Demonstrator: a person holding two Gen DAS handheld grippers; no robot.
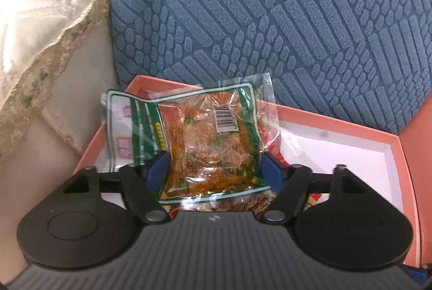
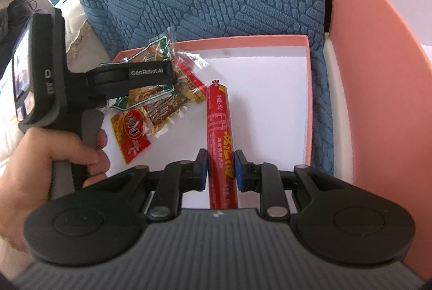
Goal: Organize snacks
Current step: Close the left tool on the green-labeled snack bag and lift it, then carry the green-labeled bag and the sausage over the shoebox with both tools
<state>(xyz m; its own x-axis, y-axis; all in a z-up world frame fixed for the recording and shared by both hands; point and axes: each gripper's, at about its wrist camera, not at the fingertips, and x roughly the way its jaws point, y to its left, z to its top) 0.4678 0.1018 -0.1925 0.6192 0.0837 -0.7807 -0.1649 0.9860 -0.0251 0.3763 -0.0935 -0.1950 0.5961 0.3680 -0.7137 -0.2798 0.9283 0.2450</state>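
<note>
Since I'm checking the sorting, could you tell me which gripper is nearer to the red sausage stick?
Right. The right gripper is clamped around the red sausage stick; the left gripper is off to its left, holding a green-edged snack packet.

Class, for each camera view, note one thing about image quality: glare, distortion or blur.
Left wrist view: white glare streaks the clear snack packet held in the left gripper. Right wrist view: fisheye curves the pink box edges; the red sausage print stays readable.
</note>
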